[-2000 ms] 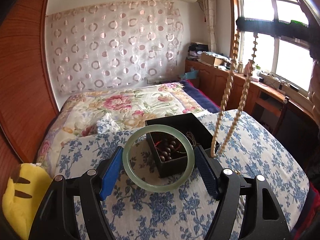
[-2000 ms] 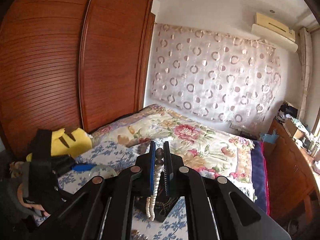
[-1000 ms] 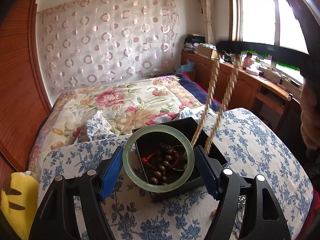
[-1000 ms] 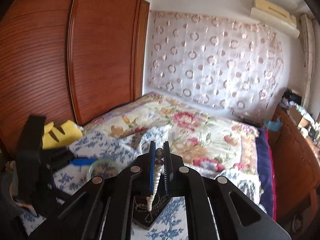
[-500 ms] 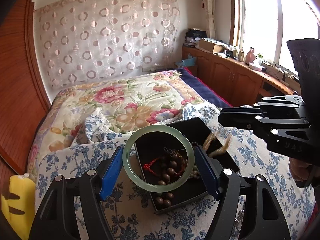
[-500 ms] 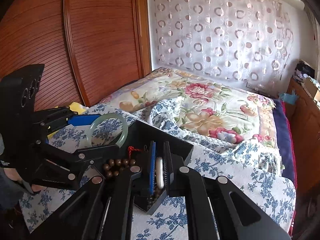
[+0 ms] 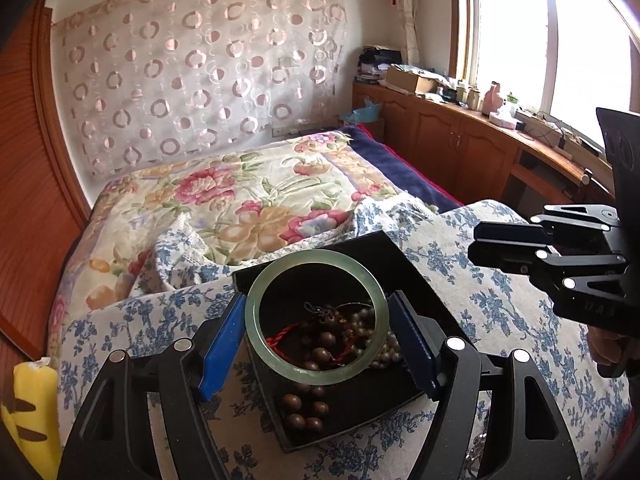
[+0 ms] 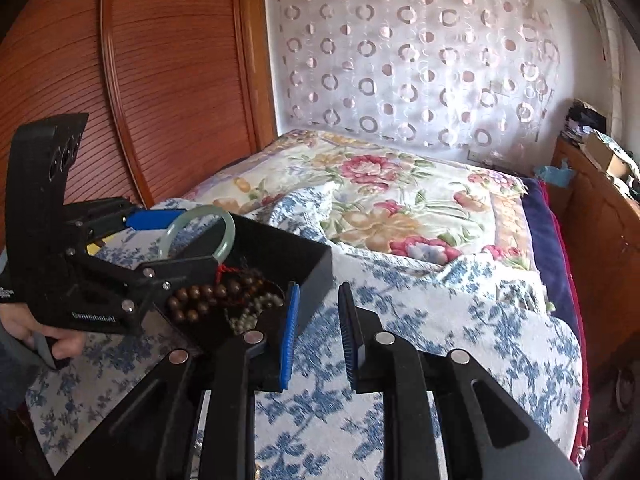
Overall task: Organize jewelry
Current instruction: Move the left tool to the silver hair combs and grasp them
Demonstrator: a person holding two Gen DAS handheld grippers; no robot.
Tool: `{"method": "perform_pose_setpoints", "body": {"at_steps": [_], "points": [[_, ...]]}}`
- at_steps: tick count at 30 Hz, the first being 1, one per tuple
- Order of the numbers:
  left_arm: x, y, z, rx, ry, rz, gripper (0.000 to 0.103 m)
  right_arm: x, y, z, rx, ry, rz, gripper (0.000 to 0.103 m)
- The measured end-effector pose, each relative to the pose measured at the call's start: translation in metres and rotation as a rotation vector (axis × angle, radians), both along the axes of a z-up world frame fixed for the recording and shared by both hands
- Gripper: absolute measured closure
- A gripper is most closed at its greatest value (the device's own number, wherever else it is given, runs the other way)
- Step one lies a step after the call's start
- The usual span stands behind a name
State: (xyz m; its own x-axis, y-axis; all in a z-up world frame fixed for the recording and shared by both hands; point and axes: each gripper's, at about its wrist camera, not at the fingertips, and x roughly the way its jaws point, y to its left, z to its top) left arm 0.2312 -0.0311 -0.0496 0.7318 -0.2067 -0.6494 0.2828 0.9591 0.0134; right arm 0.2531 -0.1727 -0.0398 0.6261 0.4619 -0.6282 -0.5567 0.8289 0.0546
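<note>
My left gripper [image 7: 317, 316] is shut on a pale green jade bangle [image 7: 256, 332] and holds it just above a black jewelry box [image 7: 404, 256]. The box holds dark brown wooden beads [image 7: 304, 412] with a red cord and a pale bead necklace [image 7: 382, 354]. In the right wrist view the bangle [image 8: 226, 236] hangs over the box [image 8: 308, 280], and the pale necklace [image 8: 256, 308] lies inside it. My right gripper [image 8: 318, 328] is open and empty, beside the box's right side. It also shows at the right edge of the left wrist view [image 7: 478, 246].
The box sits on a blue floral cloth [image 7: 500, 312] over a bed with a flowered quilt [image 7: 248, 204]. A yellow plush toy [image 7: 30, 408] lies at the left. Wooden cabinets [image 7: 460, 148] stand at the right under a window. A wooden wardrobe [image 8: 140, 80] stands at the left.
My right gripper lowered the pale bead necklace into the box, opened and let it go, then drew back to the right. My left gripper came closer over the box with the bangle.
</note>
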Motion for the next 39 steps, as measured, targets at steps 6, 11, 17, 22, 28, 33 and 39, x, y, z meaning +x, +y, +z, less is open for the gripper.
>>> {"method": "perform_pose_setpoints", "body": {"at_steps": [6,11,17,22,28,33,39], "points": [[-0.003,-0.003,-0.003,0.003,0.007,-0.002,0.031,-0.007,-0.01,-0.007,0.005,0.013,-0.019,0.081],[-0.012,-0.006,0.002,-0.001,-0.004,-0.009,0.027,-0.016,-0.014,-0.009,0.007,0.014,-0.029,0.081],[-0.04,-0.005,0.002,-0.013,-0.005,-0.008,0.027,-0.041,-0.021,-0.01,0.01,0.011,-0.041,0.081],[-0.07,-0.004,-0.004,-0.027,0.002,-0.005,0.025,-0.068,-0.028,-0.014,0.019,0.011,-0.057,0.081],[-0.099,-0.009,-0.011,-0.031,0.004,-0.007,0.024,-0.101,-0.037,-0.021,0.029,0.02,-0.073,0.081],[-0.117,-0.013,-0.016,-0.025,0.011,-0.008,0.021,-0.122,-0.043,-0.027,0.023,0.028,-0.078,0.08],[-0.135,-0.027,-0.029,-0.014,0.044,-0.03,0.02,-0.145,-0.051,-0.042,0.006,0.061,-0.08,0.068]]}}
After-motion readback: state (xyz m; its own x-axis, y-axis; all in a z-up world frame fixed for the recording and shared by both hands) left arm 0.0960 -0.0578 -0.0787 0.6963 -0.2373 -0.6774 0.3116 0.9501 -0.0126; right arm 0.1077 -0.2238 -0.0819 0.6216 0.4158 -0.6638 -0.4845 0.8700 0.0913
